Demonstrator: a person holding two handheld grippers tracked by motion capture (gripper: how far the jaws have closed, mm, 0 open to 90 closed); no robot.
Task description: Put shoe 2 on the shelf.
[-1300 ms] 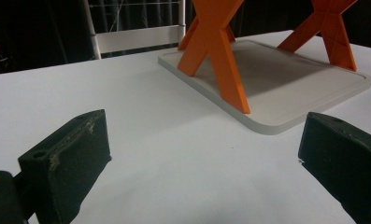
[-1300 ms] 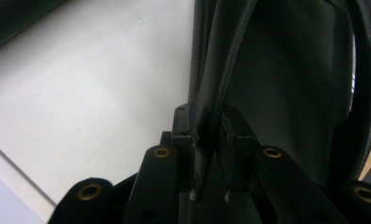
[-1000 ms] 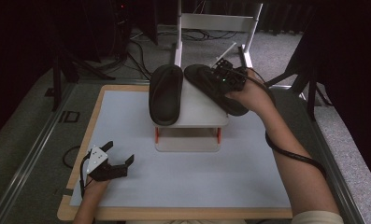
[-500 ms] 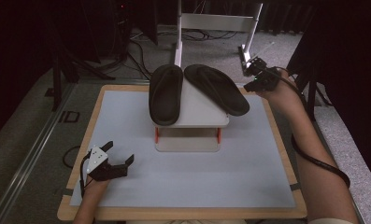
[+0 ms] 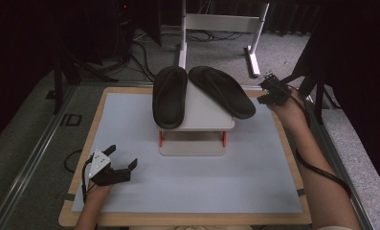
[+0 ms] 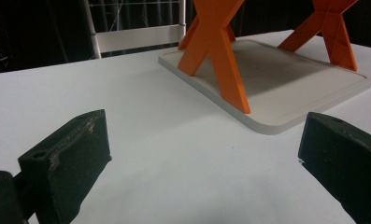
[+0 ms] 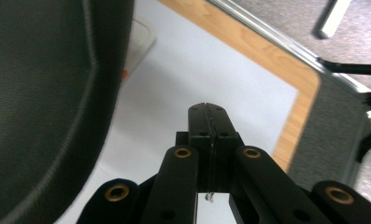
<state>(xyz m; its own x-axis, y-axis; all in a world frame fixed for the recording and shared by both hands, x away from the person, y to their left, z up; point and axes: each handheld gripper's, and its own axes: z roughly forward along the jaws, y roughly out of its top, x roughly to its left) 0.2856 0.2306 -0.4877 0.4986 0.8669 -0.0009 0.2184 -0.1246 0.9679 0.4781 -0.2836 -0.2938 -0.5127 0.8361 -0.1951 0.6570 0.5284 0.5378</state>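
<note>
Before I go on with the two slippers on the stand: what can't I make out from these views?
- Stand's lower shelf: high view, hidden under its top.
- Right slipper: right gripper view, blurred, cut off by the edges.
- Slippers' undersides: hidden against the stand.
- Stand's top: left gripper view, cut off above the orange legs.

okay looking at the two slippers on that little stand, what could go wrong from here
The right slipper lies slanted, its end past the edge of the stand, so a nudge might tip it off. The right tool sits shut just beside that end and could bump it. The left slipper overhangs too.
</note>
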